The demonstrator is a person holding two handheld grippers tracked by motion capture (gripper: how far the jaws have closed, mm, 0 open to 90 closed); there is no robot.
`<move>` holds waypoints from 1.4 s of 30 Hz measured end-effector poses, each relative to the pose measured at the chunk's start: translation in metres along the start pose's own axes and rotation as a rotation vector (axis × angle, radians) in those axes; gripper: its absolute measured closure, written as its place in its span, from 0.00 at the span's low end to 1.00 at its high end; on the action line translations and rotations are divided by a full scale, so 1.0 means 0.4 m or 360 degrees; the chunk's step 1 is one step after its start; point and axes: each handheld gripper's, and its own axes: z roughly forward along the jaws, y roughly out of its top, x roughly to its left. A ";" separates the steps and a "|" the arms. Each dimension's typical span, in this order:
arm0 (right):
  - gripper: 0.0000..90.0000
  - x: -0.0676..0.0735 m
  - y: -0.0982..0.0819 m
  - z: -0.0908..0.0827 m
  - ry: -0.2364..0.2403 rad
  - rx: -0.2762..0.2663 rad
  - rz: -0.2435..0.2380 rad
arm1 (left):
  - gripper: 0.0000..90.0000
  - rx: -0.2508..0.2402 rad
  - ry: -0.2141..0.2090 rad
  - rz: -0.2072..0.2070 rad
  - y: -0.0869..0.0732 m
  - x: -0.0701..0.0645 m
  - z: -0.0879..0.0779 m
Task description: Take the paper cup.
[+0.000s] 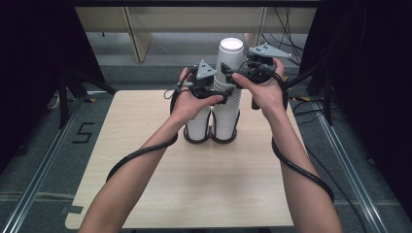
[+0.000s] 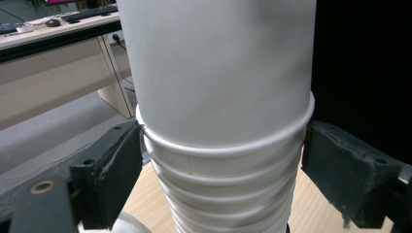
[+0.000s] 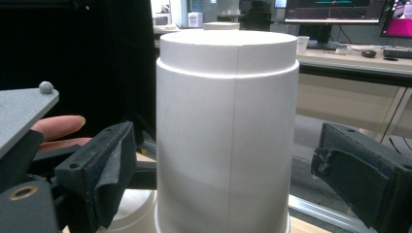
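Partly hidden — cup stack (image 1: 227, 104) behind both hands, base obscured.

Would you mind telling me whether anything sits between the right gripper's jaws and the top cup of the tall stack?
Nothing visible does. The top cup stands between the right gripper jaws with open gaps on both sides; the pads are clear of its wall.

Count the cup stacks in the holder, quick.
2. A short stack in the left ring under the left hand; a tall stack in the right ring, between both claws. Cups inside each stack can't be counted.
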 end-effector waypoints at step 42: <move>0.18 0.002 -0.014 0.078 -0.0032 0.0013 0.0034 | 0.16 -0.0006 -0.0007 -0.0001 0.001 0.002 0.003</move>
